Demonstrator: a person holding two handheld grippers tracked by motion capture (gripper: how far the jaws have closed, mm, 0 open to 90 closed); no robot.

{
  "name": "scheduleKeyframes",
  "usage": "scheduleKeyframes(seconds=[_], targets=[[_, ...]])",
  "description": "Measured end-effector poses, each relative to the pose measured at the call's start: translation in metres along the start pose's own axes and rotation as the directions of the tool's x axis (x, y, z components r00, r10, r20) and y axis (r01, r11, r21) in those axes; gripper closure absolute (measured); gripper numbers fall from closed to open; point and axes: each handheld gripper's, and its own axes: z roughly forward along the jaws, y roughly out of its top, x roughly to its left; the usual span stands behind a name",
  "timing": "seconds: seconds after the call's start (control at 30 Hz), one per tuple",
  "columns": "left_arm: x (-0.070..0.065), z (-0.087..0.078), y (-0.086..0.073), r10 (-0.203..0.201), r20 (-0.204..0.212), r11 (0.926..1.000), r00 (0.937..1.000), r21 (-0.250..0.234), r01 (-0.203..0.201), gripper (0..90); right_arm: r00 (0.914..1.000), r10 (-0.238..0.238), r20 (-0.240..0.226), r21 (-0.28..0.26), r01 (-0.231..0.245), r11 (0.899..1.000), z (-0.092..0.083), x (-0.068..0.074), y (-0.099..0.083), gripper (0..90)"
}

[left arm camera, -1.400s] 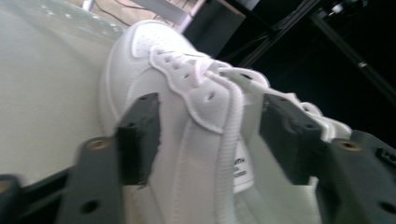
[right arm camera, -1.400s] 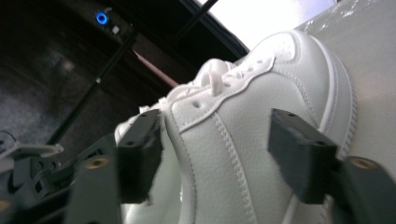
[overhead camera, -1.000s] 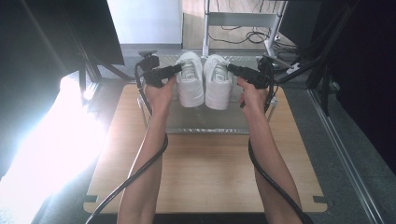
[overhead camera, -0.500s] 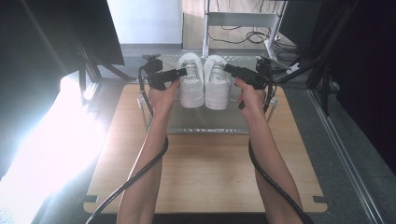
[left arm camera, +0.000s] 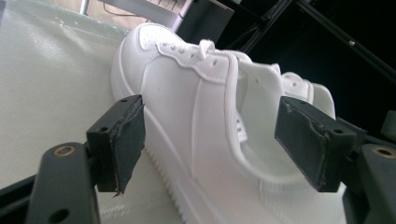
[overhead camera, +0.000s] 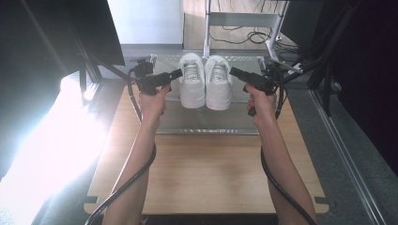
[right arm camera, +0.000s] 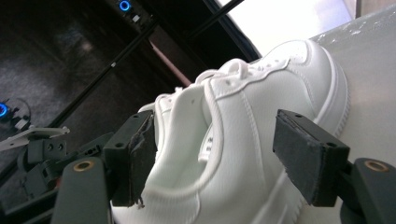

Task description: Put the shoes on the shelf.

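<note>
- Sneakers (overhead camera: 205,86) stand side by side, touching, toes pointing away from the person, on a pale mat (overhead camera: 206,123) at the far part of the desk (overhead camera: 202,173).
- Left tongs (overhead camera: 174,75) sit just beside the left shoe (left arm camera: 196,116); their jaws have just been opening, and the left gripper view shows both pads clear of the leather, so they are released and hold nothing.
- Right tongs (overhead camera: 236,72) sit just beside the right shoe (right arm camera: 243,135), jaws likewise just been opening, pads apart from the shoe, released.
- Risk: the heel collar of each shoe lies between the open pads. Pulling a hand back at an angle could let a pad catch the collar or a lace and drag the shoe out of line.
- Risk: a sideways nudge from either pad would likely knock one shoe against its twin and shift both.
- Risk: the trailing cables (overhead camera: 136,176) hang over the desk; a swing could snag its edge and jerk a hand.
- Glare at the left washes out that edge, so clearance there is hard to judge.
</note>
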Motion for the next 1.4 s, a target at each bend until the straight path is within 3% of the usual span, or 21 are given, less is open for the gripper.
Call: scheduleKeyframes(seconds=[0.23, 0.47, 0.63, 0.8, 1.07, 1.23, 1.3, 1.4], targets=[[0.008, -0.014, -0.016, 0.011, 0.029, 0.9999, 0.9995, -0.012, -0.01, 20.8, 0.9987, -0.019, -0.048, 0.01, 0.02, 1.0, -0.021, -0.006, -0.011, 28.6], [0.008, -0.029, -0.037, 0.054, 0.069, 0.9984, 0.9962, -0.019, -0.053, 18.8, 0.9959, -0.008, -0.09, 0.034, 0.011, 0.999, -0.038, -0.015, -0.023, 25.6], [0.008, -0.042, -0.048, 0.107, 0.064, 0.9943, 0.9922, -0.008, -0.107, 16.5, 0.9947, -0.014, -0.102, 0.041, 0.018, 0.999, -0.053, -0.022, -0.034, 24.9], [0.01, -0.056, -0.063, 0.129, 0.067, 0.9916, 0.9894, -0.002, -0.129, 16.0, 0.9923, -0.017, -0.123, 0.059, 0.024, 0.998, -0.065, -0.029, -0.047, 24.7], [0.018, -0.071, -0.084, 0.162, 0.06, 0.9863, 0.9849, 0.02, -0.164, 15.9, 0.9926, -0.037, -0.116, 0.088, 0.048, 0.995, -0.081, -0.037, -0.063, 23.3], [0.023, -0.08, -0.099, 0.191, 0.063, 0.98, 0.9795, 0.044, -0.194, 16.3, 0.9942, -0.082, -0.069, 0.115, 0.09, 0.989, -0.095, -0.045, -0.075, 21.1], [0.026, -0.085, -0.111, 0.217, 0.065, 0.9736, 0.9741, 0.059, -0.221, 16.1, 0.9942, -0.094, -0.053, 0.122, 0.1, 0.987, -0.099, -0.049, -0.08, 20.5], [0.029, -0.089, -0.122, 0.232, 0.079, 0.9696, 0.9695, 0.06, -0.237, 14.5, 0.9938, -0.108, -0.029, 0.139, 0.111, 0.984, -0.104, -0.057, -0.089, 18.9]])
